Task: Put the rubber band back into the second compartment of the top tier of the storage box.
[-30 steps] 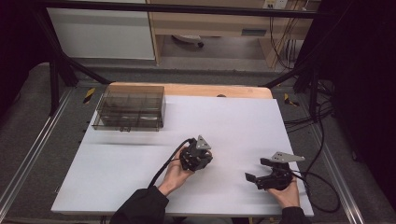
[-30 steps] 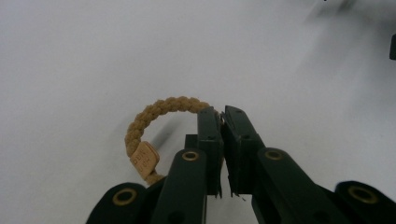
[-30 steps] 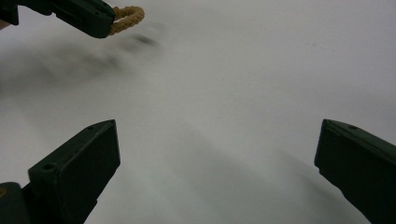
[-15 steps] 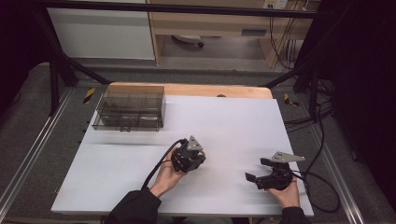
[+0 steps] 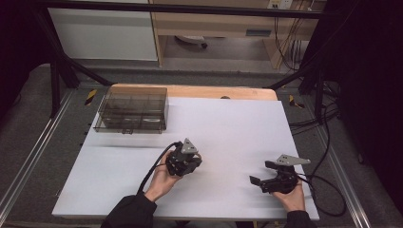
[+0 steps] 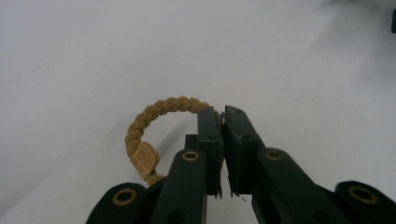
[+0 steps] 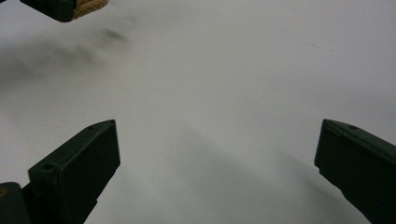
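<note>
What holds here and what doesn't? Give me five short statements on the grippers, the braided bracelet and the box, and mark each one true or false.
1. The left gripper is shut on the tan braided bracelet. True.
2. The right gripper clamps the bracelet. False: its jaws stand wide apart with nothing between them.
3. The bracelet bears a small flat tag. True.
4. The clear compartment box sits at the table's near right corner. False: it sits at the far left.
5. Both grippers are over the white table surface. True.
</note>
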Action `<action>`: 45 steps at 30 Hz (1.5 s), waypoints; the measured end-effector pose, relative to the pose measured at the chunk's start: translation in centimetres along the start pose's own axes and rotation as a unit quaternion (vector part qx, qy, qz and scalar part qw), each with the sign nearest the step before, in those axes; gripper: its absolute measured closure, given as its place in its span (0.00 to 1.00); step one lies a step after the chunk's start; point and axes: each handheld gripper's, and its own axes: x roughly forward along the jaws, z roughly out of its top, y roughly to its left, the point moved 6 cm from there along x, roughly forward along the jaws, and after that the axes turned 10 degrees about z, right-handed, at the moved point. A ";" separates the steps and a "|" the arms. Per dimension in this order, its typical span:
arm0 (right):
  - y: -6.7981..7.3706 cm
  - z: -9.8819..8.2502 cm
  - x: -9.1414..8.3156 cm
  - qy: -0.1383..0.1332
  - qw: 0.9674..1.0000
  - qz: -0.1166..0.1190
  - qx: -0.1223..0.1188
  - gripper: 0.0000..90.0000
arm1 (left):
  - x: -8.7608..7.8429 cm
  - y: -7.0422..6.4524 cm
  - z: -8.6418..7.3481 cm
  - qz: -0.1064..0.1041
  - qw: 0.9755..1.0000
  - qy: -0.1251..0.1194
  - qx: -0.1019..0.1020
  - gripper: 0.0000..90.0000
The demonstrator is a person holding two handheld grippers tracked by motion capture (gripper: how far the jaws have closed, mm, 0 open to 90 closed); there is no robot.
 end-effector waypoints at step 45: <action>0.0 0.0 0.0 0.001 1.000 -0.001 0.000 0.01 | -4.7 5.0 -3.5 0.036 0.999 0.002 -0.038 0.94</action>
